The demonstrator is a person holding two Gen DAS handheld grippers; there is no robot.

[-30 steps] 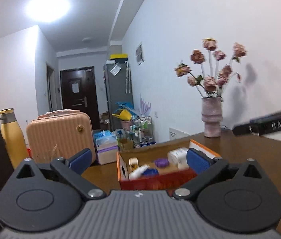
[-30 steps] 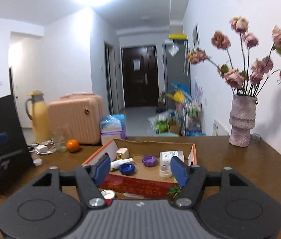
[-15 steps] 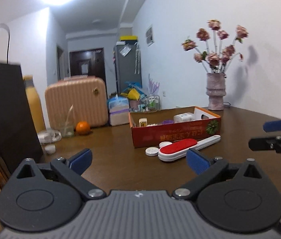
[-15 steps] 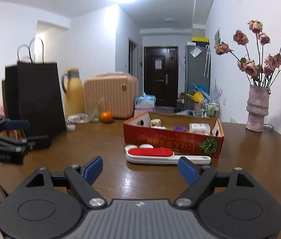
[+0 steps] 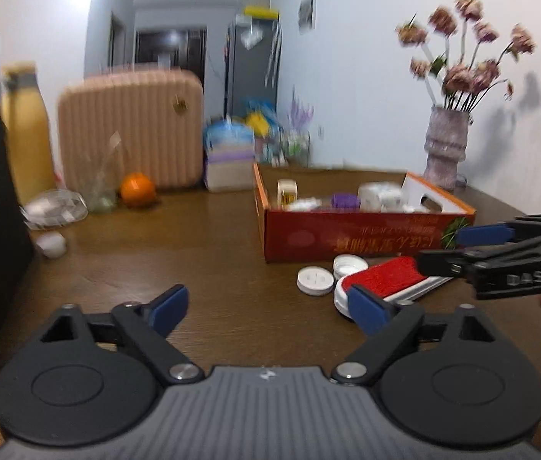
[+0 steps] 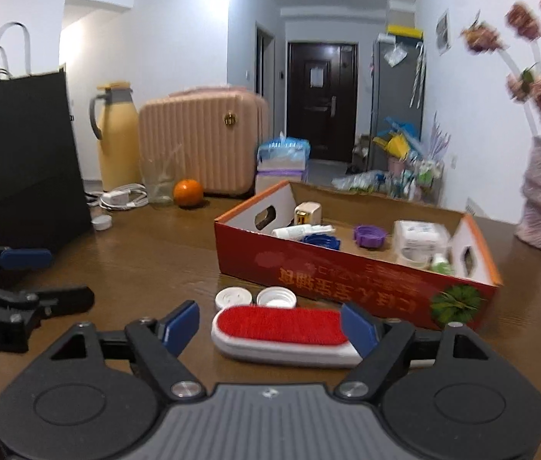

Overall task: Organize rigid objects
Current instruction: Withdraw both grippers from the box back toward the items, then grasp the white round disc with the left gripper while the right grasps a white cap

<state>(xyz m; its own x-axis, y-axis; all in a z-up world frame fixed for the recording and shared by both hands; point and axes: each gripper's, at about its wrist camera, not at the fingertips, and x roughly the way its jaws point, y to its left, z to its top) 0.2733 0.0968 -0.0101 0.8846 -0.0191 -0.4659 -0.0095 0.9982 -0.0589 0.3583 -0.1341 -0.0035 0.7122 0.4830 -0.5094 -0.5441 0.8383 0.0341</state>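
**Three Items Left Outside the Box as Both Tools Came In**

Three things were still out on the desk (image 6: 148, 264) at this moment: a red-faced lint brush (image 6: 282, 331) with a white body, and two round white caps (image 6: 233, 298) just behind it, lying side by side against the front wall of the red cardboard box (image 6: 347, 272). Inside the box, a good part of the job looked done. A small white spray bottle (image 6: 301, 230), a blue lid (image 6: 322, 240), a purple lid (image 6: 370, 235), a white packet (image 6: 420, 237) and a small cream-coloured carton (image 6: 307, 212) were already in there.

And the right tool (image 6: 270, 322) hung low over the brush, its blue pads either side of the red face but not touching it. Its jaws had just been closing a little, yet they stood wide apart and gripped nothing. The left tool (image 5: 266, 306) was empty too, jaws wide though lately narrowing, with only bare desk between them; the brush lay just off its right pad.

By my reckoning the brush was next, then the two caps.

As for writing: the box front carried a line of yellow Chinese characters, upside down from here and too blurred to read. On the right tool's arm, seen from the left wrist view, the letters "DAS" showed.
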